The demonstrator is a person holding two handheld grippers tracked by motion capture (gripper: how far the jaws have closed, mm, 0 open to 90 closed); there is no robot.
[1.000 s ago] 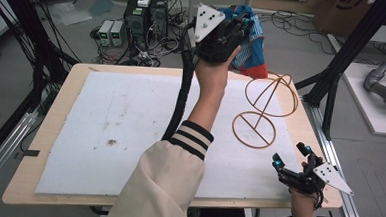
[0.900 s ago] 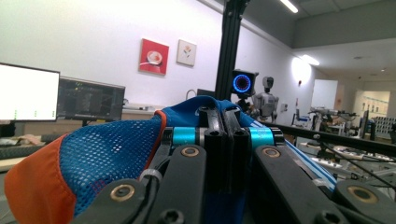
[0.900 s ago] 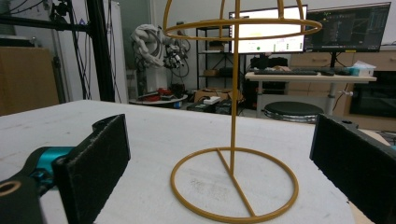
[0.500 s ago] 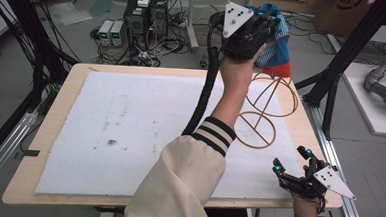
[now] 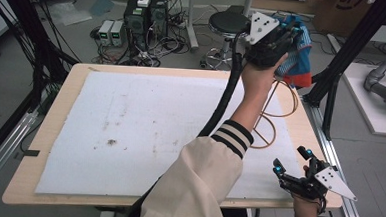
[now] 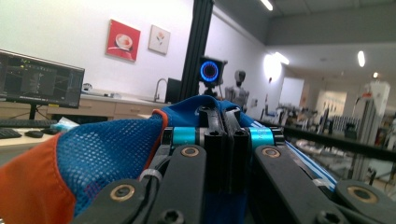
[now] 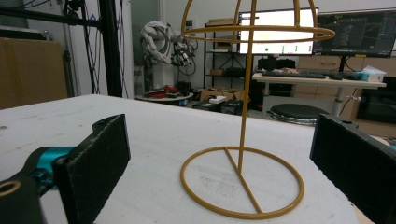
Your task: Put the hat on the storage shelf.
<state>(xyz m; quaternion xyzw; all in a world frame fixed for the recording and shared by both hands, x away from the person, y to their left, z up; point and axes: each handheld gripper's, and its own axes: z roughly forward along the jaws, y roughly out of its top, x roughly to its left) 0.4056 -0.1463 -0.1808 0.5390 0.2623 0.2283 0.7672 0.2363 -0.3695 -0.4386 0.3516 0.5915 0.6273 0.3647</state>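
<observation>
above wire stand point(image 5: 273, 112), left hand-held gripper point(image 5: 285, 35) clamps blue/orange cap point(image 5: 298, 54).

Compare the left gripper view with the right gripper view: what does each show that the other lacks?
Left gripper view: its tongs shut on a blue-and-orange mesh cap, and two wall pictures. Right gripper view: its tongs open, the gold wire stand upright on the white mat, apart from them. Both: monitors on a desk behind.

- Two black jaws are held wide apart, nothing between them
- A gold wire stand point(image 7: 243, 154) is seen upright on the white table point(image 7: 154, 126) ahead
</observation>
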